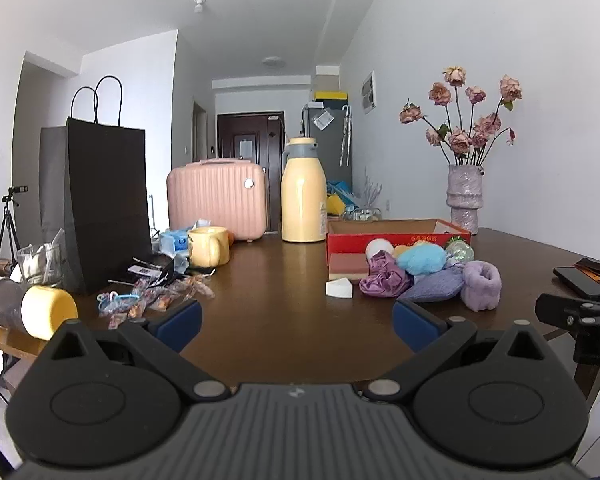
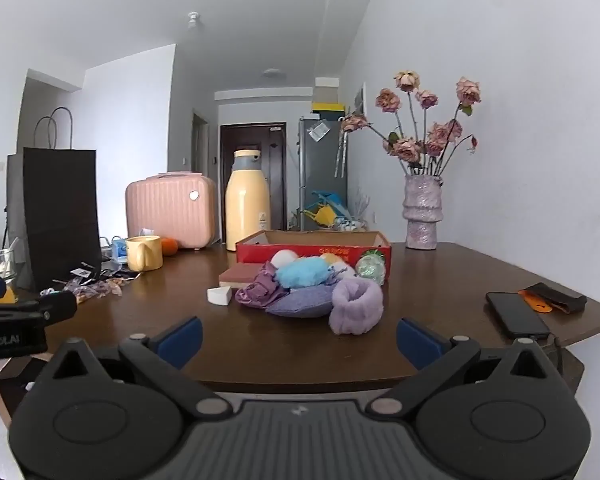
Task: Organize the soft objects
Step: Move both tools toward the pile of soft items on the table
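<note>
Left gripper (image 1: 297,322): bottom centre of the left wrist view, jaws spread as wide as they go, nothing between them, bare table (image 1: 268,280) ahead.
Right gripper (image 2: 299,338): bottom centre of the right wrist view, equally wide, empty, short of the pile.
Nearest soft item: lilac fluffy cuff (image 2: 356,306), centre of frame, just beyond the right jaws; likely first pick, and it should squash easily, so close gently on its middle.
Pile behind it: purple pouch (image 2: 300,304), purple crumpled cloth (image 2: 258,290), blue fluffy ball (image 2: 304,273), touching one another; lift one at a time to avoid dragging neighbours.
Off to the left: white wedge sponge (image 2: 219,294), pink sponge block (image 2: 238,274).
Farther back: red box (image 2: 312,249), open-topped, probably the destination.
Hazard: phone (image 2: 518,314) at right edge.
</note>
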The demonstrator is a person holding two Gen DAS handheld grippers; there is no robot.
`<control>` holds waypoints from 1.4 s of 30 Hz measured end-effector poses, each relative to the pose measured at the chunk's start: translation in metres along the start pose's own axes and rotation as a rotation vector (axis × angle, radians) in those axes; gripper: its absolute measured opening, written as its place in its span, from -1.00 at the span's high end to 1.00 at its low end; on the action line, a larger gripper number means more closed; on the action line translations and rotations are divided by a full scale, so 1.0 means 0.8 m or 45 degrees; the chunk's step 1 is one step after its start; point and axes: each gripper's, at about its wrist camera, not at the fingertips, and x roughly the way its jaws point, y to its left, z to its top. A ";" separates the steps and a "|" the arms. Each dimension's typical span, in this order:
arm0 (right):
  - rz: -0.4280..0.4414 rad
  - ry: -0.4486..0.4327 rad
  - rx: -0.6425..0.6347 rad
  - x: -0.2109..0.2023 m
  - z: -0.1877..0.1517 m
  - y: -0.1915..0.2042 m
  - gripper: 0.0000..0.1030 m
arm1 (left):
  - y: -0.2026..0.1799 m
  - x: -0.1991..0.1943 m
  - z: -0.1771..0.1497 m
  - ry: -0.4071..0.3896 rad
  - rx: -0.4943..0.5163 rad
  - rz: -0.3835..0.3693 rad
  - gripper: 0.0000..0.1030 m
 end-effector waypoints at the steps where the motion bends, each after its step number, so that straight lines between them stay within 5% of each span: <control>1: 0.005 0.001 -0.005 0.001 -0.001 0.002 -1.00 | -0.002 0.001 -0.001 0.005 0.000 0.000 -1.00; 42: -0.005 0.015 -0.006 0.002 -0.012 0.002 -1.00 | -0.017 -0.001 -0.007 0.015 0.081 -0.058 -1.00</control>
